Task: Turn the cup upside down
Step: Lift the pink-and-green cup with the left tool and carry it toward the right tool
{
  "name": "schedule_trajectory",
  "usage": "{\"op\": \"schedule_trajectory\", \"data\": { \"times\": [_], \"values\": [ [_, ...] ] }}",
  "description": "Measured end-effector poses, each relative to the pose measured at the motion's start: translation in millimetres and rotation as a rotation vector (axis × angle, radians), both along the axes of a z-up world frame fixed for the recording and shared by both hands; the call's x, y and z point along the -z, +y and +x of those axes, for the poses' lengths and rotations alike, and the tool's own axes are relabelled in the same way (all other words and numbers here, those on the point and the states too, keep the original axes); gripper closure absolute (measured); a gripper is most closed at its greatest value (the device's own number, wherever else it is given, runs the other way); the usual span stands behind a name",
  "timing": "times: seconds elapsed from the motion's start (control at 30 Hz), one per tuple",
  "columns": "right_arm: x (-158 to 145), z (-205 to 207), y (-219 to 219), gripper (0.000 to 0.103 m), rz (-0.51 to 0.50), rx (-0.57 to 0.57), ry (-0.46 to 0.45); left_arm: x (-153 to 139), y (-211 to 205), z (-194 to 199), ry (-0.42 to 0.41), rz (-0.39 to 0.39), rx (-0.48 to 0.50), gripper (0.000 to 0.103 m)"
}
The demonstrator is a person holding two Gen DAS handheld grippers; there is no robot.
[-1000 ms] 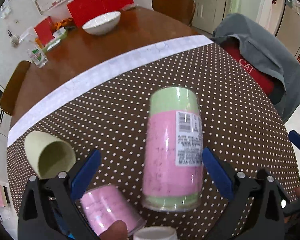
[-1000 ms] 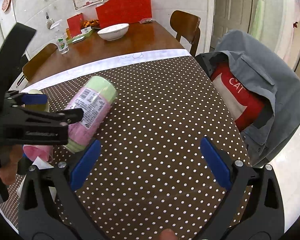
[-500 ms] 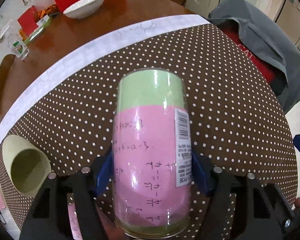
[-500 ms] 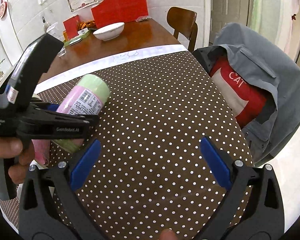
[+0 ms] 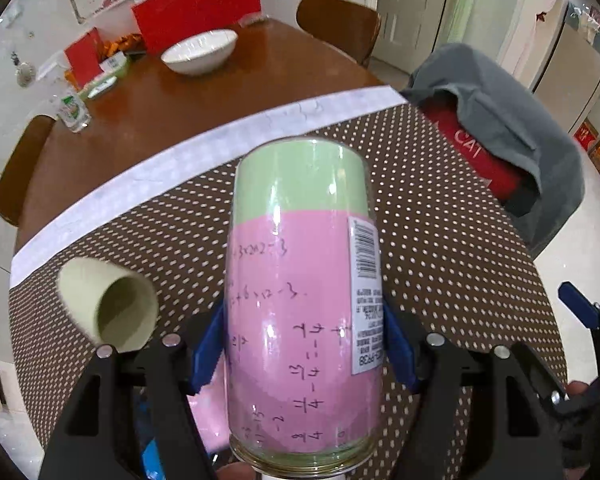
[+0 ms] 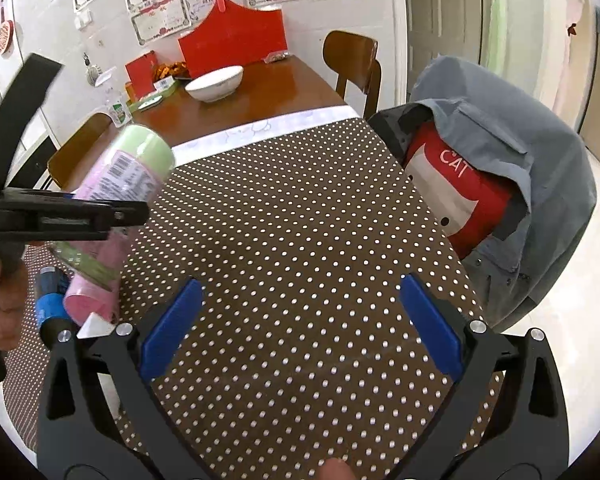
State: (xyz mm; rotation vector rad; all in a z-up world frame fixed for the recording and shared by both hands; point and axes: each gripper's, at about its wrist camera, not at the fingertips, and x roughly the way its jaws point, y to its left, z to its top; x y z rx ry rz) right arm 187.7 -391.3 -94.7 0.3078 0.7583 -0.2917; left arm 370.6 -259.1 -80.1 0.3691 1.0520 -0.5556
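A tall clear cup (image 5: pixel 304 292) lined with pink and green paper is held in my left gripper (image 5: pixel 304 354), whose blue pads press its two sides. The cup is lifted off the dotted tablecloth and tilted, green end up and away, rim toward the camera. In the right wrist view the same cup (image 6: pixel 120 184) hangs tilted at the left in the left gripper. My right gripper (image 6: pixel 300 320) is open and empty over the dotted cloth.
A pale green cup (image 5: pixel 108 308) lies on its side at the left, mouth toward me. A second pink cup (image 6: pixel 92 300) lies below the held one. A white bowl (image 5: pixel 199 51) stands on the bare wood. A grey jacket over a chair (image 6: pixel 500 168) is at the right edge.
My left gripper closed on the pink and green cup, then lifted it off the cloth and tilted its green end upward. The right gripper stayed open in place.
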Motion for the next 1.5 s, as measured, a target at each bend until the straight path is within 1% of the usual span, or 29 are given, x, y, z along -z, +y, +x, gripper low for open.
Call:
{"op": "schedule_trajectory", "data": {
  "times": [0.13,0.3,0.47,0.6,0.77,0.93,1.0,1.1,1.27,1.4,1.5],
  "values": [
    [-12,-19,14,0.006,-0.001,-0.010,-0.029,-22,23,-26,-0.029,-0.018,-0.010,0.035],
    [-23,-42,36,0.006,-0.003,-0.036,-0.058,-39,57,-64,-0.063,-0.042,-0.025,0.035],
    [-27,-62,56,0.006,-0.014,-0.067,-0.075,-42,83,-95,-0.077,-0.062,-0.044,0.035],
    [-27,-77,72,0.006,-0.025,-0.087,-0.084,-38,105,-119,-0.083,-0.081,-0.065,0.035],
    [-25,-91,85,0.006,-0.035,-0.108,-0.089,-29,125,-143,-0.081,-0.094,-0.087,0.035],
    [-18,-104,98,0.006,-0.043,-0.128,-0.092,-13,144,-165,-0.083,-0.092,-0.116,0.035],
    [-14,-108,101,0.006,-0.048,-0.129,-0.088,-2,151,-170,-0.077,-0.090,-0.129,0.035],
    [-8,-117,106,0.006,-0.054,-0.129,-0.082,16,159,-174,-0.045,-0.099,-0.148,0.035],
    [3,-126,105,0.006,-0.051,-0.109,-0.074,47,165,-182,-0.005,-0.096,-0.167,0.035],
    [10,-128,107,0.006,-0.052,-0.110,-0.065,61,168,-187,0.008,-0.098,-0.183,0.035],
    [15,-126,111,0.006,-0.060,-0.110,-0.049,67,169,-189,-0.009,-0.095,-0.189,0.035]
  ]
}}
